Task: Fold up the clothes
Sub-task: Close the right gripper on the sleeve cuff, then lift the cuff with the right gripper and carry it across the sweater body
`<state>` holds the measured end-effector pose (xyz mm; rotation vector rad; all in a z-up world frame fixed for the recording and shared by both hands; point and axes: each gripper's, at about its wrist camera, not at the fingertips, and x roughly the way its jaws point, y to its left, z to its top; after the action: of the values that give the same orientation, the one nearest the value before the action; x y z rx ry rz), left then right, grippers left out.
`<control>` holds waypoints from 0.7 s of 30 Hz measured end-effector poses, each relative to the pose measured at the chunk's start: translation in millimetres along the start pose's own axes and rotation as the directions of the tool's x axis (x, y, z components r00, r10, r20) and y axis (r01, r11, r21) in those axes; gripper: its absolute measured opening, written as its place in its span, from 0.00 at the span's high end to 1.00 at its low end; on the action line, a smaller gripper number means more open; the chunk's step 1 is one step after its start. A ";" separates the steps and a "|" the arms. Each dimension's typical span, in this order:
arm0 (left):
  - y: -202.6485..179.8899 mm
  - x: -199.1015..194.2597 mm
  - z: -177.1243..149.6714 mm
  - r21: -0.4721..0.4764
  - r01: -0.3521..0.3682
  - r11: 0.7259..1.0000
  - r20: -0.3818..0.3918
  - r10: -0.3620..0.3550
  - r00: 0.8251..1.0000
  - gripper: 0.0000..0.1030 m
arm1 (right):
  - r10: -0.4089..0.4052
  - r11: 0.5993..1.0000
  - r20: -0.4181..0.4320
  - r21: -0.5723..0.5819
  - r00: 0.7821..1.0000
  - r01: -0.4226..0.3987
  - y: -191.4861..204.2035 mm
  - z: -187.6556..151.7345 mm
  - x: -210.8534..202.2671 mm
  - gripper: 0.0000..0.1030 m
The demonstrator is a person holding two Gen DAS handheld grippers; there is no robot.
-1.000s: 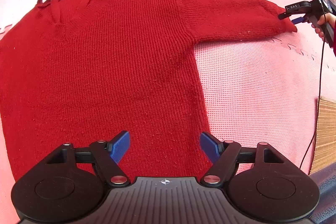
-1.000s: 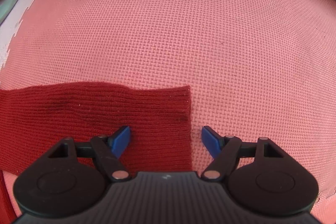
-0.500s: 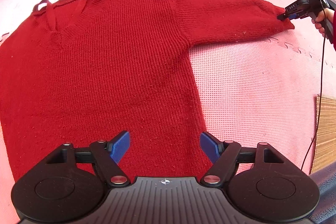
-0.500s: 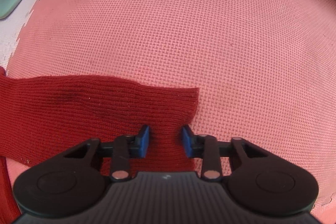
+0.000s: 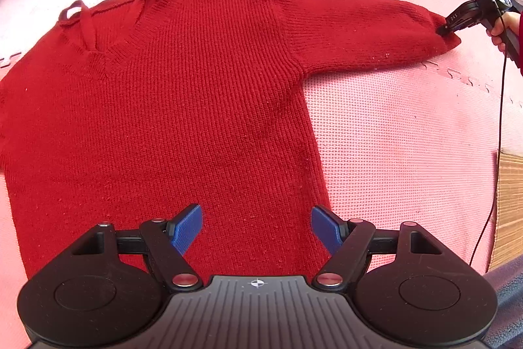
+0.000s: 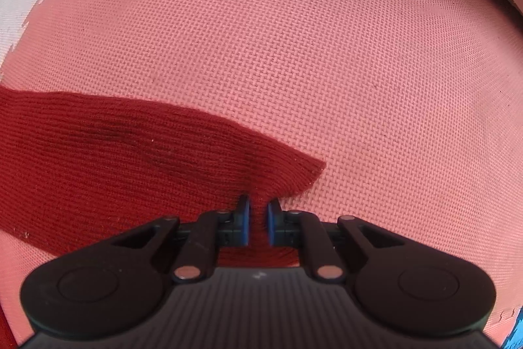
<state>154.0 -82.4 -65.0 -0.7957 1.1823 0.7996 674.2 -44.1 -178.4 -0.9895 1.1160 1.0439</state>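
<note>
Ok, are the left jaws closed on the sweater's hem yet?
No, the left gripper hangs wide open above the red sweater, pinching nothing.

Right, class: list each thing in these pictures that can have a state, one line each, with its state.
red sweater: spread flat, front up, not yet folded.
sleeve cuff: pinched and puckered between the pads.
right gripper: shut on the cuff, its jaws having just been closing.
left gripper: open over the hem, holding nothing.

sweater (image 5: 202,107): deep red, ribbed knit | floor mat (image 5: 402,133): pink, woven-grid texture, jigsaw seams | left gripper (image 5: 256,229): black, blue pads | right gripper (image 6: 258,223): black, blue pads | cable (image 5: 499,126): black
</note>
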 end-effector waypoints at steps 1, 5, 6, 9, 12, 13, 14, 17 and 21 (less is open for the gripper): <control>-0.5 0.5 -0.2 0.003 0.002 1.000 -0.003 -0.002 1.000 0.27 | -0.004 1.000 0.001 0.000 1.000 0.004 0.3 0.3 0.1 0.89; -0.4 -2.2 -0.5 -0.003 -0.006 1.000 -0.006 0.006 1.000 0.27 | -0.029 1.000 -0.007 -0.005 1.000 0.029 1.4 7.3 -11.5 0.89; 0.5 -5.3 -0.2 -0.004 -0.005 1.000 0.004 0.005 1.000 0.27 | -0.038 0.999 -0.006 -0.008 0.999 0.038 17.2 10.3 -11.8 0.89; 4.7 -14.4 -0.6 -0.010 -0.003 1.000 0.035 0.003 0.999 0.27 | -0.056 0.998 0.004 -0.022 0.998 0.056 31.3 15.9 -27.2 0.90; 12.0 -21.9 -4.7 -0.014 -0.007 1.000 0.052 0.007 0.999 0.27 | -0.073 0.996 0.015 -0.043 0.997 0.073 38.8 17.8 -51.2 0.90; 14.9 -24.0 -6.6 -0.016 -0.007 1.000 0.056 0.008 0.998 0.27 | -0.076 0.996 0.019 -0.048 0.997 0.077 40.2 15.5 -61.6 0.90; 18.1 -26.6 -8.8 -0.018 -0.007 1.000 0.060 0.008 0.998 0.27 | -0.081 0.995 0.024 -0.051 0.996 0.082 42.8 14.1 -70.7 0.90; 27.7 -36.0 -13.2 -0.026 -0.004 1.000 0.083 0.006 0.996 0.27 | -0.095 0.994 0.047 -0.052 0.994 0.097 56.1 18.2 -90.4 0.90; 41.9 -53.3 -17.6 -0.034 0.011 0.999 0.145 -0.006 0.989 0.27 | -0.103 0.993 0.062 -0.055 0.993 0.106 73.3 22.5 -113.5 0.90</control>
<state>99.6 -83.0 -20.9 -0.7579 1.0376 0.8585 593.9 -22.0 -69.6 -1.0458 0.9795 1.0197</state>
